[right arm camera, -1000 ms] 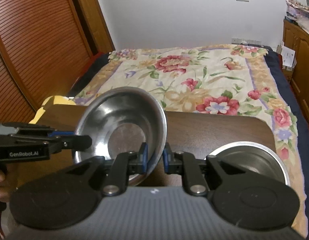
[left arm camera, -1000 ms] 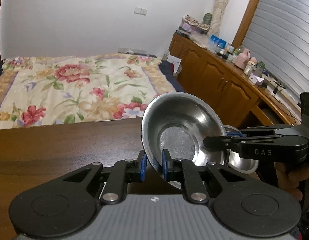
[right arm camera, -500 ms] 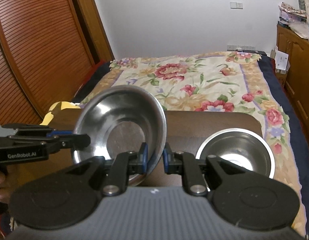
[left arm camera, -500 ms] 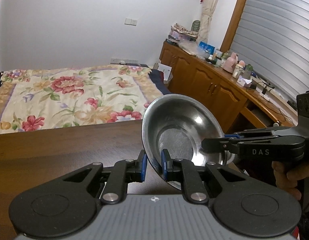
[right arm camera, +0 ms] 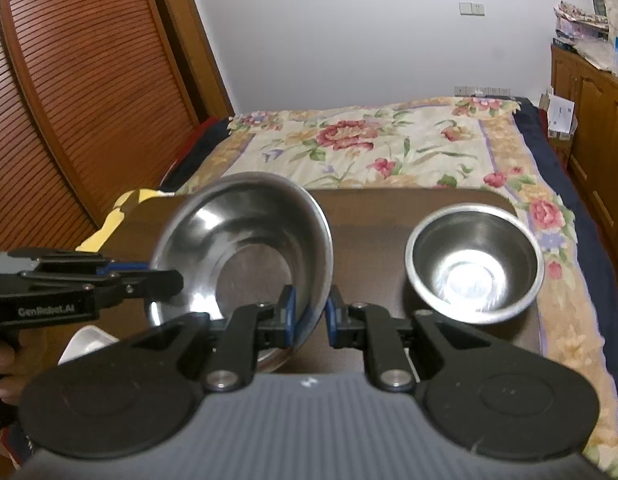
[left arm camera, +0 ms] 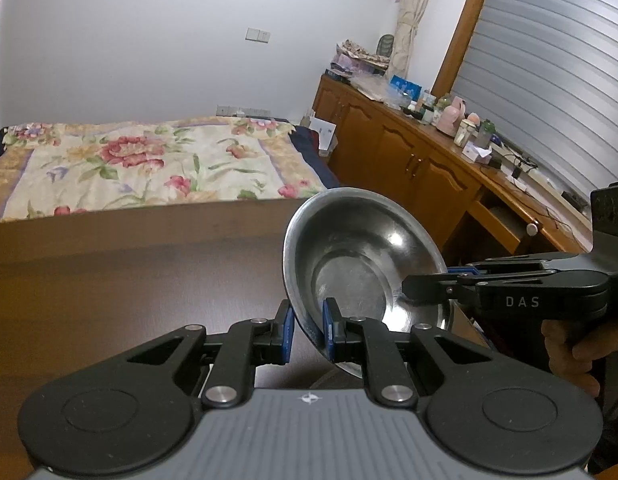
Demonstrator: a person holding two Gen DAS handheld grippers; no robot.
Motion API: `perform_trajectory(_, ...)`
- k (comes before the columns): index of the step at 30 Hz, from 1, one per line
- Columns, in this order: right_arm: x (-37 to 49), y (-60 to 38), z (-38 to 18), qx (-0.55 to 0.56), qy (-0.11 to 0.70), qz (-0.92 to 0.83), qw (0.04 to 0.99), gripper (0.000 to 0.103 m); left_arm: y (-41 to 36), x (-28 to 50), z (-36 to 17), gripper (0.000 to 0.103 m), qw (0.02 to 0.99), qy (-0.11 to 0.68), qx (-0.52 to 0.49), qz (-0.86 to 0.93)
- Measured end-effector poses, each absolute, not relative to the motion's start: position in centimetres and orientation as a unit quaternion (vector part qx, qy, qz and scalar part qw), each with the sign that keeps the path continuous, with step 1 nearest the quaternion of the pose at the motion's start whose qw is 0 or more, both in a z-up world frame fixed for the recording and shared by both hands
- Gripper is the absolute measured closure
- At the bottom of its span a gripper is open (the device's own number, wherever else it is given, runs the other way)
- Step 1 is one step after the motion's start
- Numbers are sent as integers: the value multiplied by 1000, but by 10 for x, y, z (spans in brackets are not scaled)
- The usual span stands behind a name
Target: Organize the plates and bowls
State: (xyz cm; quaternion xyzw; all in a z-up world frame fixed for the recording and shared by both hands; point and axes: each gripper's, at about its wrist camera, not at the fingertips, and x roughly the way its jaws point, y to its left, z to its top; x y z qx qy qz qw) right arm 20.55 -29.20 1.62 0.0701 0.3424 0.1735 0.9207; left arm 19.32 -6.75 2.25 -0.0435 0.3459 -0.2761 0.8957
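Note:
A shallow steel bowl (left arm camera: 361,264) hangs tilted above the dark wooden table (left arm camera: 129,280), gripped on two sides. My left gripper (left arm camera: 309,328) is shut on its near rim. From the right, my right gripper (left arm camera: 437,276) clamps the opposite rim. In the right wrist view the same shallow bowl (right arm camera: 245,256) sits in my right gripper (right arm camera: 311,316), with my left gripper (right arm camera: 161,274) coming in from the left. A deeper steel bowl (right arm camera: 475,264) rests on the table (right arm camera: 373,208) to the right, apart from both grippers.
A bed with a floral cover (right arm camera: 369,148) lies past the table's far edge. Wooden cabinets with clutter on top (left arm camera: 429,160) line the right wall, and a slatted wooden door (right arm camera: 69,100) stands at the left. A white object (right arm camera: 87,344) lies low beside the shallow bowl.
Both grippers have drawn back from the bed with the shallow bowl held between them. The deeper bowl now shows whole in the right wrist view and has left the left wrist view.

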Motion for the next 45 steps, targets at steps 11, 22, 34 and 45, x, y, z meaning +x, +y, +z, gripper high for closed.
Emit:
perform_trajectory(11, 174, -290, 9, 75, 342, 190, 917, 86, -65, 167, 14, 87, 895, 347, -37, -279)
perform_trajectory(22, 140, -292, -4, 83, 340, 199, 915, 86, -67, 134, 7, 86, 895, 338, -8, -292)
perform_trajectory(34, 120, -287, -17, 87, 338, 202, 915, 86, -64, 111, -10, 86, 894, 338, 10, -294)
perform_trajectory(45, 106, -273, -31, 35, 310, 168, 935, 85, -72, 103, -25, 85, 901, 325, 65, -278)
